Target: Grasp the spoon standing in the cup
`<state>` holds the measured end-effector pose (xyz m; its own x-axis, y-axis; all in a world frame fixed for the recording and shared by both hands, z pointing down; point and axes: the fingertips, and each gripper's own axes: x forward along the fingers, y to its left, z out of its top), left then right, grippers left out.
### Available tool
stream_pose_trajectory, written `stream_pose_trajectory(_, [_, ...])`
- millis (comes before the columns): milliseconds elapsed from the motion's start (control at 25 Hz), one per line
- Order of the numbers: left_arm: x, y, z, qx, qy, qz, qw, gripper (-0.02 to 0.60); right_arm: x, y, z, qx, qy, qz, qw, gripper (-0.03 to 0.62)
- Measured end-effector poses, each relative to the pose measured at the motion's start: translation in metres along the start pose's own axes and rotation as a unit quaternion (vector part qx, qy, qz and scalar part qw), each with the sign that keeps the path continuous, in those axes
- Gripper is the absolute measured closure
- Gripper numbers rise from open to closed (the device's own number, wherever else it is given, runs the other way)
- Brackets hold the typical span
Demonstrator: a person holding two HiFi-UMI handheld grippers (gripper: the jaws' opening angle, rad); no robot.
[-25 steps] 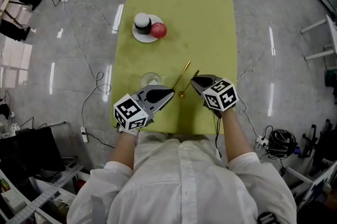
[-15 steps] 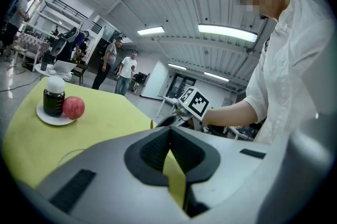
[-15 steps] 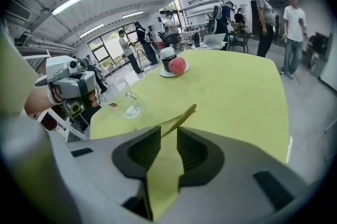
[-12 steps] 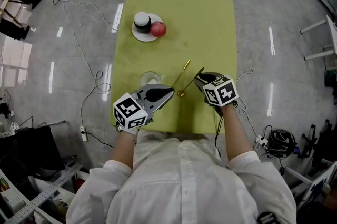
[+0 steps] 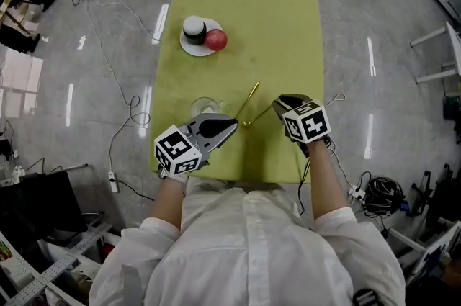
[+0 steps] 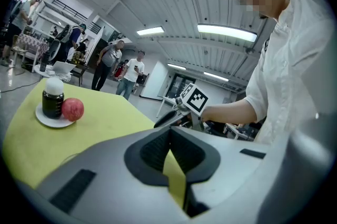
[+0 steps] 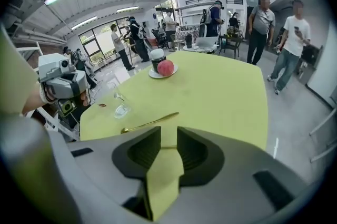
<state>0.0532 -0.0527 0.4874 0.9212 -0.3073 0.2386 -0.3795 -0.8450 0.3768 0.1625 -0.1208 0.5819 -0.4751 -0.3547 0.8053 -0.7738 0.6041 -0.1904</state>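
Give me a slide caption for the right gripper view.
Open right gripper faces a gold spoon lying on the yellow-green table, near a clear glass cup.

The yellow-green worktop (image 5: 274, 24) carries three things directly. A white plate (image 5: 189, 50) sits on its far left part (it is loaded, not bare). A clear glass cup (image 5: 205, 107) stands upright near the front edge. Just right of the cup, and apart from it, a gold spoon (image 5: 253, 104) lies flat, its bowl toward the front edge.
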Motion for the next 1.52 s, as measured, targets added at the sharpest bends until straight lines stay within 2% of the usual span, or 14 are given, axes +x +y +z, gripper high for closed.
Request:
stream_pose_trajectory(720, [-0.010,0.004,0.002,0.003,-0.006,0.009,0.9999,0.577,-0.032,0.031,0.035,0.010,-0.104,0.042,0.994,0.510])
stream_pose_trajectory(1040, [-0.019,0.000,-0.002,0.002,-0.005,0.015,0.9999,0.577,-0.051,0.068,0.045,0.005,-0.178,0.096,0.979,0.566])
stream_pose_trajectory(1240, [-0.027,-0.004,-0.005,-0.001,-0.006,0.017,0.9998,0.577,-0.062,0.095,0.050,0.007,-0.213,0.137,0.967,0.577])
stream_pose_trajectory(1520, [-0.031,-0.014,-0.009,0.001,-0.007,0.013,0.9999,0.577,-0.066,0.133,0.049,-0.023,-0.223,0.175,0.959,0.589])
